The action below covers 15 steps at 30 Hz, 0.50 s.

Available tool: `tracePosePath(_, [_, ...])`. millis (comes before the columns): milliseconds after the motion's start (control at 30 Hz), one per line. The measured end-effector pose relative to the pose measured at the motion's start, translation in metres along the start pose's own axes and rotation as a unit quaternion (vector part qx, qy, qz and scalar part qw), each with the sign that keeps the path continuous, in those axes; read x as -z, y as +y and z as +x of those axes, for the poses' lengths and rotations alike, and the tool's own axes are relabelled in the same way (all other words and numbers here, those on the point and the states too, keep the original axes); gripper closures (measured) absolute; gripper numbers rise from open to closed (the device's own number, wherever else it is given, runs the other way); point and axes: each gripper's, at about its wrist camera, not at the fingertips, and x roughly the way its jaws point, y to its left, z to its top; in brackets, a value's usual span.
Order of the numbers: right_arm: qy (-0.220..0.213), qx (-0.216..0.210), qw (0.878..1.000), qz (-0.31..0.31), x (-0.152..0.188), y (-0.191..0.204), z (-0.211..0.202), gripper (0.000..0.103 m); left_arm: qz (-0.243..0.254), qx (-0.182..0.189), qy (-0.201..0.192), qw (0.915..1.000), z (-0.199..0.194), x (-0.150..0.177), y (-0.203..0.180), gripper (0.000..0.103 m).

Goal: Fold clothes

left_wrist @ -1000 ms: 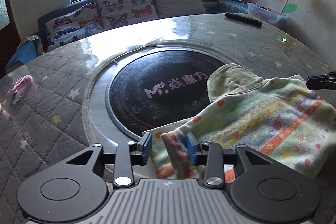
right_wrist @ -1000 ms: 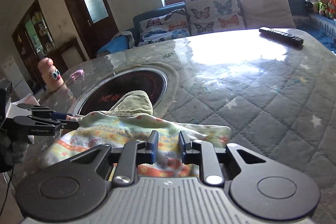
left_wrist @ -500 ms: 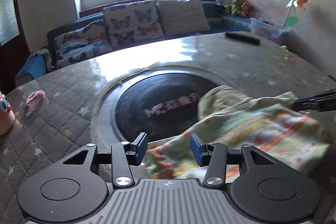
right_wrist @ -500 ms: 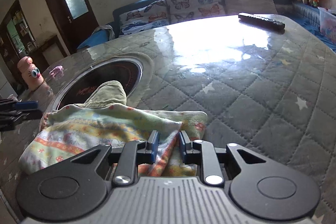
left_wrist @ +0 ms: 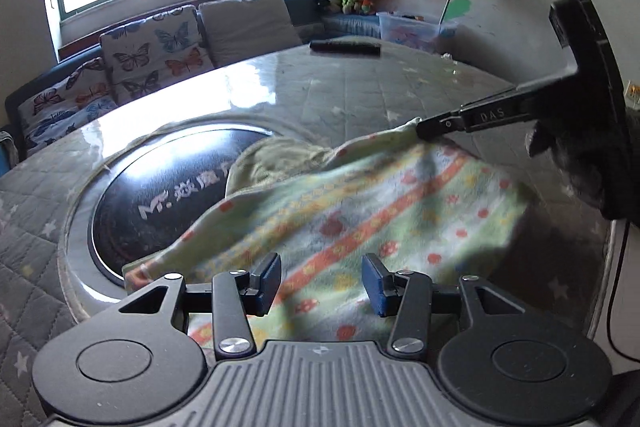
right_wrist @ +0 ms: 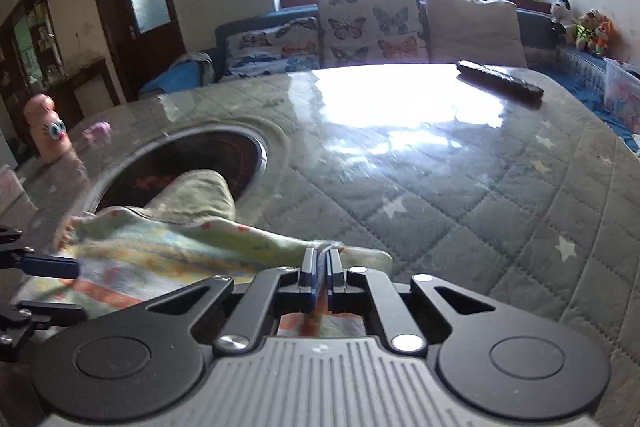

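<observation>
Striped cloth (right_wrist: 168,259) pinched by right gripper (right_wrist: 320,267); left gripper (left_wrist: 320,283) gapes above.

We see the patterned green, yellow and orange cloth garment (left_wrist: 360,211) blurred, its near edge hidden behind our left gripper (left_wrist: 320,285), whose body the frame crops.

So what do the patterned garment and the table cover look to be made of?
The patterned garment looks like soft printed cotton knit: matte, and it drapes and creases limply. The table cover appears to be quilted fabric under clear glass or plastic, judging from stitched diamonds beneath glossy window reflections.
</observation>
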Motion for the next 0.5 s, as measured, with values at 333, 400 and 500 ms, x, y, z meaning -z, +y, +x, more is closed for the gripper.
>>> tracePosePath(333, [-0.033, -0.044, 0.998, -0.031, 0.006, 0.021, -0.049, 0.094, -0.016, -0.003, -0.019, 0.9997, -0.019, 0.001, -0.002, 0.055])
tracePosePath(400, [-0.031, -0.063, 0.996, -0.05, 0.014, 0.033, -0.059, 0.093, -0.02, -0.002, -0.023, 0.9995, -0.023, 0.003, -0.003, 0.055])
tracePosePath(500, [-0.025, -0.082, 0.994, -0.066, 0.029, 0.046, -0.068, 0.093, -0.024, -0.006, -0.021, 0.9995, -0.027, 0.009, -0.002, 0.055])
